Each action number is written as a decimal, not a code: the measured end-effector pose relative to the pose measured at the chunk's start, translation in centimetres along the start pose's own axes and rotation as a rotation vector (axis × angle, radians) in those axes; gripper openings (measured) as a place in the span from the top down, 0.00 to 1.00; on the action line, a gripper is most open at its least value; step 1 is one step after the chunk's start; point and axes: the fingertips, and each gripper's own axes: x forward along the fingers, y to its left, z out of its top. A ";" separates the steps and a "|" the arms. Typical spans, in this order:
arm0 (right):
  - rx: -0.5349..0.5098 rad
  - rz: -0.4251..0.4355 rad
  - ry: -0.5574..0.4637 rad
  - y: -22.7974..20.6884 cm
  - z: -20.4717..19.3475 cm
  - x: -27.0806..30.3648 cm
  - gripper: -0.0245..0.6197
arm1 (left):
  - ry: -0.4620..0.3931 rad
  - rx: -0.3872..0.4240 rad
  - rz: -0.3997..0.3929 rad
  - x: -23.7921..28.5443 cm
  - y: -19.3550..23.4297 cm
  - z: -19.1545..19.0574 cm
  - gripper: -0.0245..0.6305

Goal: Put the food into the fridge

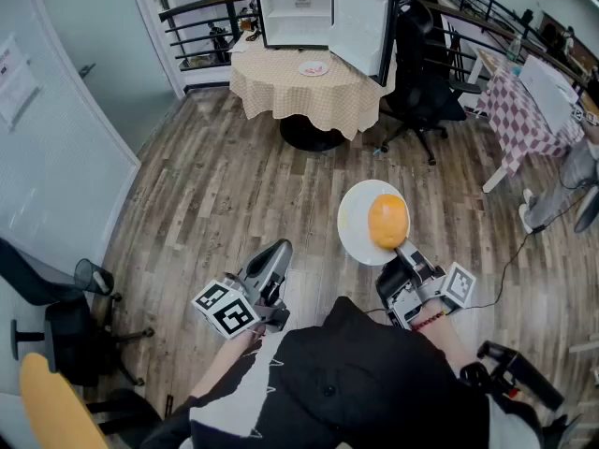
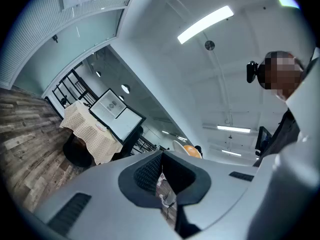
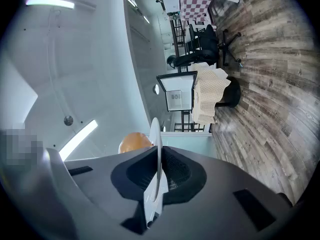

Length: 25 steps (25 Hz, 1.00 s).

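Standing well back from the fridge, you face it across bare wood floor; it sits on the round cloth-covered surface with its door swung open to the right.

- Left gripper: well short of the fridge and slightly left of it. Fingers clenched, nothing between them.
- Small plate: on the surface just in front of the fridge.
- White plate: well short of the fridge, to the right of its door, held out over the floor. An orange bun rests on its right half.
- Right gripper: fingers grasping the white plate's near rim; the right gripper view shows the rim pinched edge-on between the pads.
- Black office chair: just right of the fridge.
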 end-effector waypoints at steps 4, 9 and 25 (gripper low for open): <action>-0.002 -0.009 0.011 -0.1 0.0 0.0 0.91 | -0.001 0.001 0.000 0.2 -0.1 0.0 0.94; 0.002 -0.014 0.017 -0.3 -1.1 -0.4 0.91 | 0.002 -0.002 0.001 -0.7 -0.2 -0.3 0.94; -0.010 -0.011 0.064 -0.8 -4.5 3.4 0.91 | -0.025 0.026 0.020 -3.9 2.3 2.3 0.94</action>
